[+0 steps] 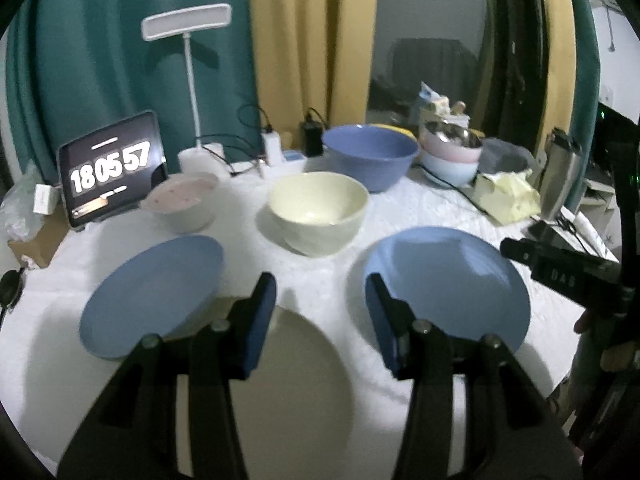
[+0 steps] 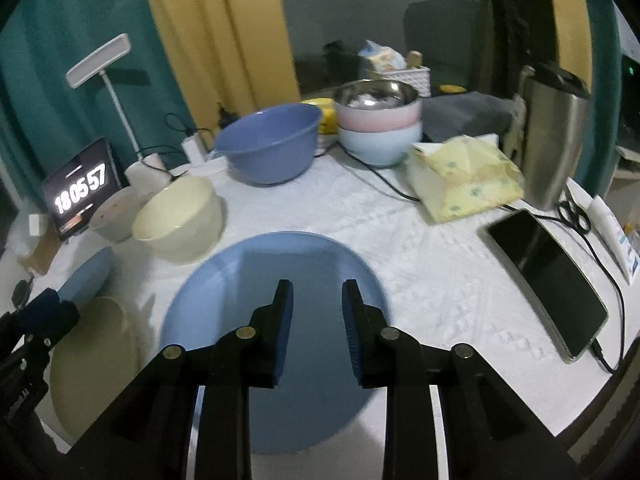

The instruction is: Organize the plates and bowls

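My left gripper point(image 1: 320, 292) is open and empty above a cream plate point(image 1: 296, 384). A blue plate point(image 1: 152, 296) lies to its left, resting partly on the cream plate, and another blue plate point(image 1: 448, 280) lies to its right. Behind them stand a cream bowl point(image 1: 318, 210), a small pink-white bowl point(image 1: 182, 204) and a large blue bowl point(image 1: 370, 156). My right gripper point(image 2: 316, 296) is open and empty over the right blue plate point(image 2: 240, 280). The cream bowl point(image 2: 178, 220), the blue bowl point(image 2: 268, 144) and the cream plate point(image 2: 96, 364) show there too.
A stack of steel, pink and light blue bowls point(image 2: 380, 120) stands at the back. A tissue pack point(image 2: 464, 176), a steel flask point(image 2: 552, 136), a phone point(image 2: 548, 280) with cable, a clock tablet point(image 1: 108, 168) and a desk lamp point(image 1: 192, 92) ring the white table point(image 2: 440, 280).
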`<action>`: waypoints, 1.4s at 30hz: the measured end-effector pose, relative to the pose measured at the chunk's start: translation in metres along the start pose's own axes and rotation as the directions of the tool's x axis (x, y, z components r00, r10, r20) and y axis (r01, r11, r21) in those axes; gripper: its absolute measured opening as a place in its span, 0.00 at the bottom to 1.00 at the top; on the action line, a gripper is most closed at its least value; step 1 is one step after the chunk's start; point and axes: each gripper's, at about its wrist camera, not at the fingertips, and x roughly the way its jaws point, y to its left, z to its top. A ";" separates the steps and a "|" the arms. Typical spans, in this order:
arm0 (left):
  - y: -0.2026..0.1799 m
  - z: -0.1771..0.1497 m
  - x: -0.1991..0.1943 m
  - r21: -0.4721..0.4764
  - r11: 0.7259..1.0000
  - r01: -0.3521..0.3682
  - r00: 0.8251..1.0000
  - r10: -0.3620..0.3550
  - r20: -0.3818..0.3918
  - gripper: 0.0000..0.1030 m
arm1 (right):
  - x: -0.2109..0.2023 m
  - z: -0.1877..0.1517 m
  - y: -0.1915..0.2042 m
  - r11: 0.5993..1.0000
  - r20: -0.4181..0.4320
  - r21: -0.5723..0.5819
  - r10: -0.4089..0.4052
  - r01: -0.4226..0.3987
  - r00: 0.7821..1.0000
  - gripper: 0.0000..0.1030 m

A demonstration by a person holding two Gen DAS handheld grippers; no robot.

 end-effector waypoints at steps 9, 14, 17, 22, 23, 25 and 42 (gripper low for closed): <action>0.047 -0.004 -0.014 -0.047 0.999 -0.027 0.999 0.029 0.034 0.47 | 0.000 0.002 0.053 0.998 0.009 -0.053 0.032 -0.032 0.999 0.26; 0.069 -0.006 -0.018 -0.084 0.996 -0.044 0.998 0.048 0.048 0.47 | 0.000 0.003 0.076 0.995 0.006 -0.089 0.042 -0.041 0.999 0.26; 0.084 -0.008 -0.020 -0.106 0.993 -0.058 0.996 0.064 0.055 0.47 | 0.002 0.004 0.089 0.993 0.002 -0.109 0.046 -0.045 0.999 0.26; 0.108 -0.011 -0.021 -0.153 0.985 -0.082 0.994 0.091 0.056 0.47 | 0.007 0.005 0.112 0.989 -0.010 -0.141 0.054 -0.055 0.999 0.26; 0.111 -0.011 -0.020 -0.161 0.983 -0.088 0.994 0.098 0.057 0.47 | 0.008 0.005 0.117 0.987 -0.013 -0.149 0.055 -0.056 0.998 0.26; 0.123 -0.012 -0.020 -0.178 0.979 -0.101 0.992 0.113 0.058 0.47 | 0.011 0.005 0.125 0.985 -0.018 -0.159 0.058 -0.060 0.998 0.26; 0.203 -0.031 -0.009 -0.277 0.944 -0.179 0.981 0.192 0.022 0.47 | 0.037 0.008 0.204 0.961 -0.066 -0.257 0.089 -0.103 0.994 0.26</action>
